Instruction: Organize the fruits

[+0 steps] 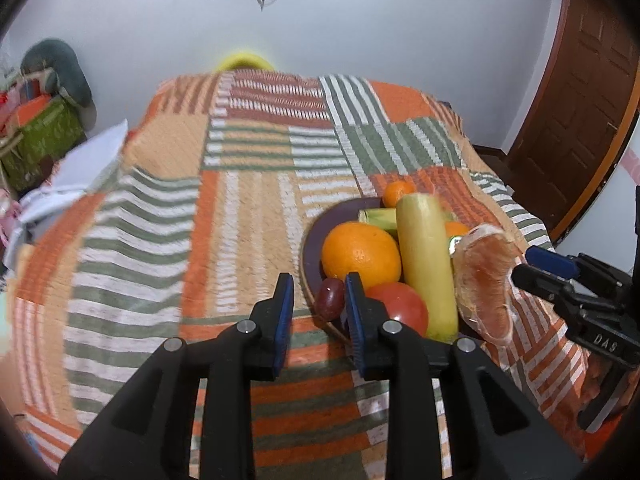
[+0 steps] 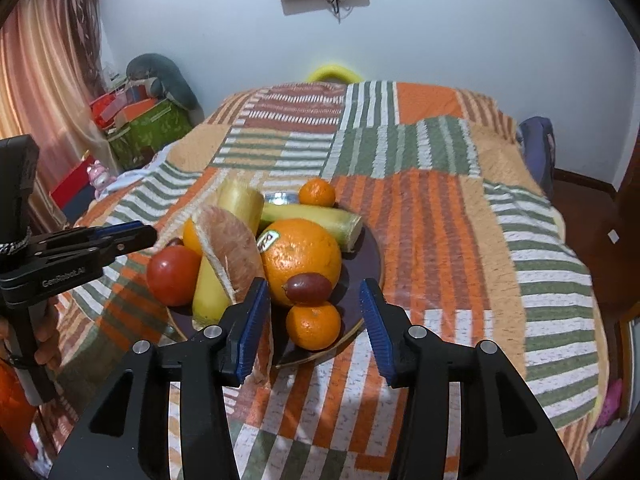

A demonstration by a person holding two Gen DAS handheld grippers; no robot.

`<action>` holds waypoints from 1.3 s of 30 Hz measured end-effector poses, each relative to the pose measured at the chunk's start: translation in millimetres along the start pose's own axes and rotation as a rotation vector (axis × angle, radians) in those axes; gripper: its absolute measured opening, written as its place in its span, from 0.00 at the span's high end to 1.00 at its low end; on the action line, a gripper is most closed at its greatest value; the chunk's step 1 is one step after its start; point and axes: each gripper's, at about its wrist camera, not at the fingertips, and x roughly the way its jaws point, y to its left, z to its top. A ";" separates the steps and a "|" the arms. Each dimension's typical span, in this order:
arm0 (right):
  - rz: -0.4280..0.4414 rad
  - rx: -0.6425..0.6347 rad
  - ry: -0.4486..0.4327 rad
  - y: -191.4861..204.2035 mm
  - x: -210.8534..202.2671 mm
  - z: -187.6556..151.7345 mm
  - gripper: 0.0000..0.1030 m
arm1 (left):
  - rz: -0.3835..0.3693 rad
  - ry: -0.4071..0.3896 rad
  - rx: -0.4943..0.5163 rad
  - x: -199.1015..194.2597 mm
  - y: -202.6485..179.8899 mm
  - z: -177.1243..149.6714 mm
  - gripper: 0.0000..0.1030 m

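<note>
Fruit sat heaped on dark round plate atop woven striped patchwork cover. I noted dimpled large orange with sticker, glossy red tomato, smooth yellow banana, fibrous peeled pomelo segment, wrinkle-free dark date perched above small mandarin. Left gripper stood moderately parted, empty, near plate's edge (right finger in front of tomato in left view; contact unclear). Right gripper gaped wide, holding nothing, fingers flanking mandarin without touching.
</note>
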 end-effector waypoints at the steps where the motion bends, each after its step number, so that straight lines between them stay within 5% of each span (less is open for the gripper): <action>1: -0.005 -0.002 -0.015 1.0 -8.3 1.8 0.58 | 0.005 -0.021 0.006 -11.7 -0.6 1.5 0.75; 17: -0.024 -0.060 -0.345 50.8 -180.3 18.3 0.58 | -0.014 -0.376 0.024 -225.0 -46.6 -3.2 0.74; 29: -0.010 -0.105 -0.539 93.1 -263.3 -9.1 0.57 | 0.007 -0.571 0.058 -325.6 -88.4 -45.9 0.47; 39: -0.051 -0.097 -0.600 100.2 -270.1 -23.3 0.22 | 0.026 -0.607 0.058 -337.3 -91.8 -64.7 0.19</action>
